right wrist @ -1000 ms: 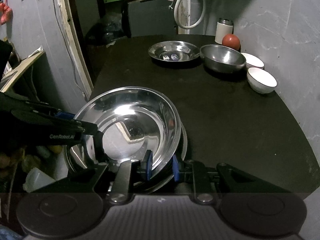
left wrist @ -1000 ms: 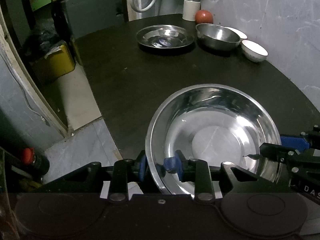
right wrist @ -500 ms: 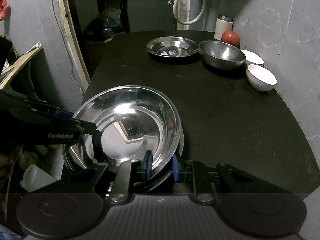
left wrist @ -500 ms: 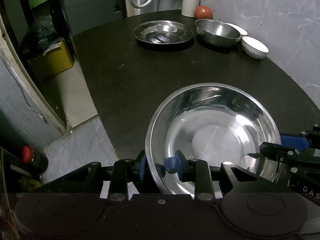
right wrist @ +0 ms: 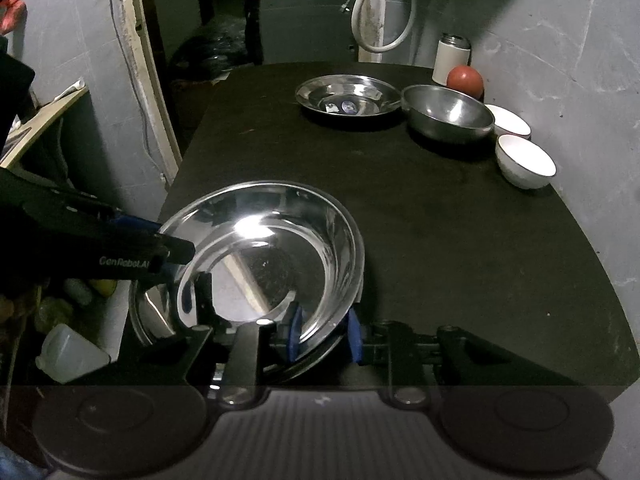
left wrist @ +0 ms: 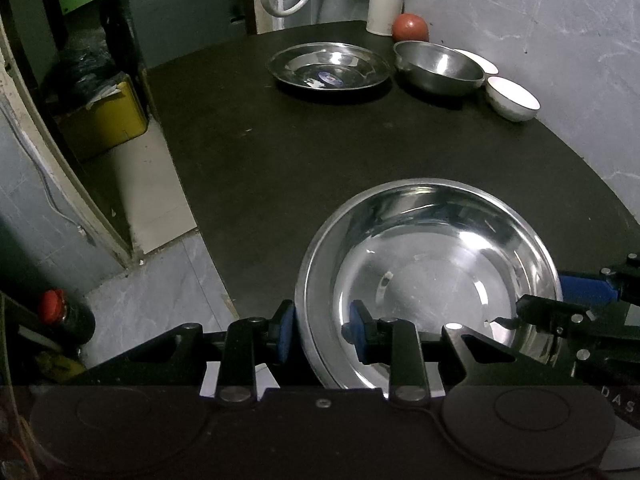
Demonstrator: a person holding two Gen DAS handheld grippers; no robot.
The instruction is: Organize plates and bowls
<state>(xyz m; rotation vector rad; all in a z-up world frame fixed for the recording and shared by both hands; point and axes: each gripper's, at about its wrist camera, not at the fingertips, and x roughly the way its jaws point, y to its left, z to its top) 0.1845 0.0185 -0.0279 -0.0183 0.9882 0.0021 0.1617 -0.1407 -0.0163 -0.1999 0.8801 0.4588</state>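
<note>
- The big steel dish (left wrist: 440, 272) sits at the 6 o'clock edge of the black table (left wrist: 280, 160). A second rim shows under it, so it may be two dishes nested.
- The left gripper (left wrist: 320, 330) pinches the rim at about 7 o'clock, one blue pad outside and one against the inner wall.
- The right gripper (right wrist: 325, 336) straddles the rim near 4 o'clock. Its jaws have just been opening, and the rim is between pads that look slack rather than pressing.
- To my eye this is the let-go after setting the dish down. The left side seems to hang past the table edge (bottles and floor show beneath it), so I'd keep the left pinch firm until the dish rests flat.
- Better to nudge it toward 12 o'clock first, then draw each gripper straight back off the rim so no pad catches.
- The steel plate (left wrist: 328, 66), the steel bowl (left wrist: 438, 66) and the white bowls (left wrist: 512, 98) wait well apart, between 12 and 2 o'clock.
</note>
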